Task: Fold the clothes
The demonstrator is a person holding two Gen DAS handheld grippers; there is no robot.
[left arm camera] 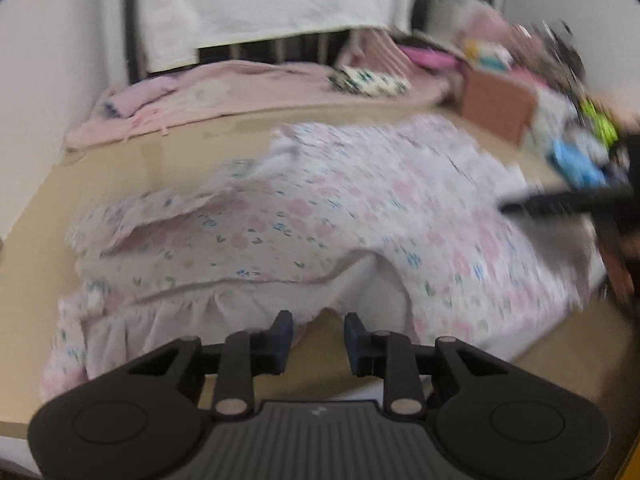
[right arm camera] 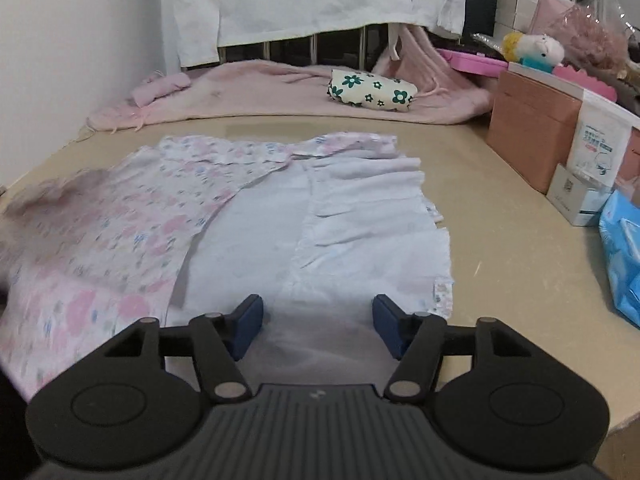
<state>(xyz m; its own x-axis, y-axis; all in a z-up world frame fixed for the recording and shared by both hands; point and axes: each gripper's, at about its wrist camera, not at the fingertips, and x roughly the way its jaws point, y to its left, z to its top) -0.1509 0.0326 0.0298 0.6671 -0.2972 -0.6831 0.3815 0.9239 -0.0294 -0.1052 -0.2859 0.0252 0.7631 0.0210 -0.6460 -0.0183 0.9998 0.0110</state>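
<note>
A pink and blue floral garment (left arm camera: 320, 220) lies rumpled on the beige table (left arm camera: 120, 168), its ruffled hem toward me. My left gripper (left arm camera: 318, 334) hovers at that hem, its jaws a little apart with nothing pinched between them. In the right wrist view the same garment (right arm camera: 120, 232) is partly turned over, showing its pale inner side and ruffle (right arm camera: 360, 216). My right gripper (right arm camera: 318, 320) stands wide open just above that pale cloth, gripping nothing. A dark blurred shape at the right edge of the left wrist view is the other gripper (left arm camera: 560, 200).
At the back lie a pink blanket (right arm camera: 260, 92) and a flower-print pouch (right arm camera: 372, 90). To the right stand a brown box (right arm camera: 532, 136), small white boxes (right arm camera: 576, 200) and a blue pack (right arm camera: 624, 256). A white cloth (right arm camera: 320, 0) hangs behind; a wall is at left.
</note>
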